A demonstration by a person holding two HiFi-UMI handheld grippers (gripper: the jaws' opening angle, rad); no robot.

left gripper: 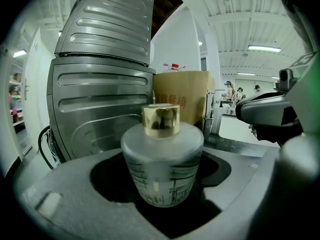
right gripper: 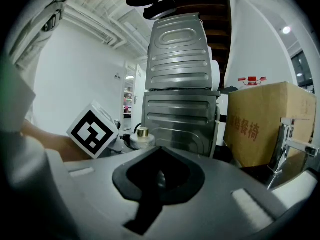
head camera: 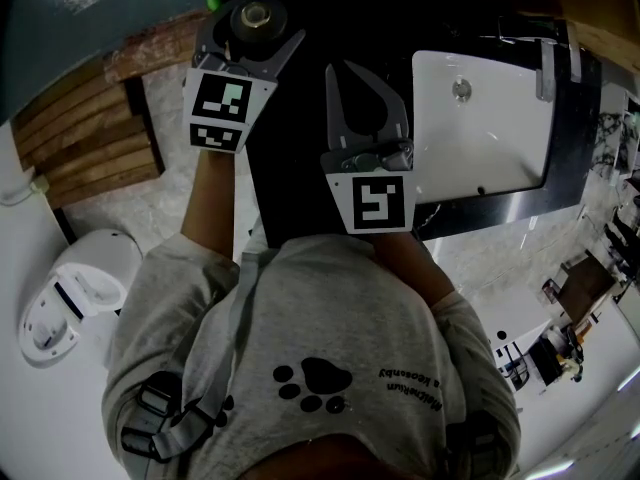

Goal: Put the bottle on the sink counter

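Note:
A frosted glass bottle [head camera: 254, 15] [left gripper: 162, 159] with a gold cap sits upright between the jaws of my left gripper [head camera: 253, 26] [left gripper: 162, 186], which is shut on its body. It is held at the far left end of the black sink counter [head camera: 300, 168]; whether its base touches the counter is hidden. My right gripper [head camera: 345, 73] [right gripper: 159, 156] hovers just to the right over the counter, shut and holding nothing. From the right gripper view the bottle [right gripper: 142, 135] shows beside the left gripper's marker cube [right gripper: 93, 129].
A white sink basin [head camera: 500, 148] with a faucet [head camera: 545, 68] is set in the counter to the right. A ribbed steel appliance [left gripper: 100, 84] [right gripper: 180, 84] and a cardboard box [left gripper: 182, 96] [right gripper: 265, 119] stand behind the bottle. A toilet [head camera: 70, 288] and wooden slats [head camera: 90, 138] lie left.

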